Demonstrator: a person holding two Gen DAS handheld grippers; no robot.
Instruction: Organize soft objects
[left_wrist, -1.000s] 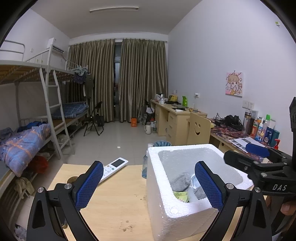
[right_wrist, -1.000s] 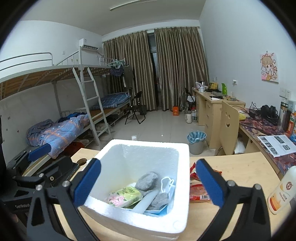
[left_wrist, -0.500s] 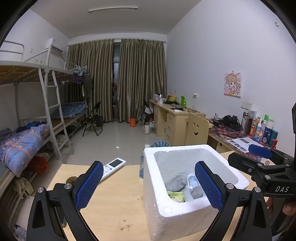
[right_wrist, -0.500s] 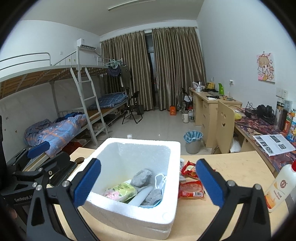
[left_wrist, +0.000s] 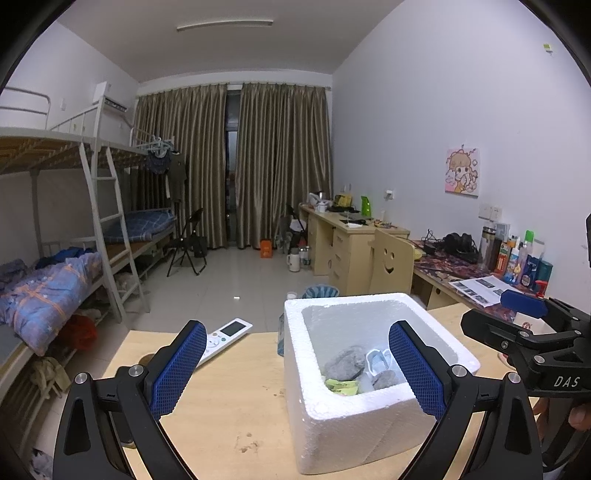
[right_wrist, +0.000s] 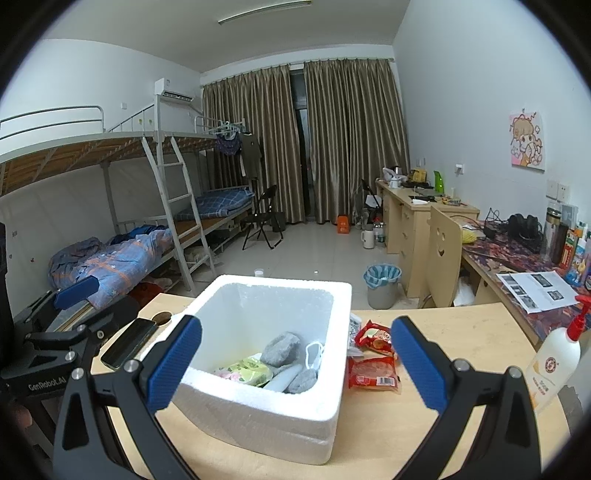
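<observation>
A white foam box (left_wrist: 354, 424) (right_wrist: 269, 417) stands on the wooden table. Inside it lie grey soft lumps (right_wrist: 280, 344) (left_wrist: 345, 366), a green tissue pack (right_wrist: 243, 370) (left_wrist: 341, 386) and a white face mask (right_wrist: 314, 353). My left gripper (left_wrist: 297, 369) is open and empty, above the table just left of the box. My right gripper (right_wrist: 295, 363) is open and empty, held over the box's near side. Each gripper shows at the edge of the other's view.
Two red snack packets (right_wrist: 373, 356) lie right of the box. A white pump bottle (right_wrist: 550, 363) stands at the table's right edge. A white remote (left_wrist: 225, 338) and a black phone (right_wrist: 127, 343) lie left of the box. Desks, a chair and bunk beds are behind.
Both grippers have drawn back and away from the box, so it looks smaller and lower in both views. Both stay open and empty.
</observation>
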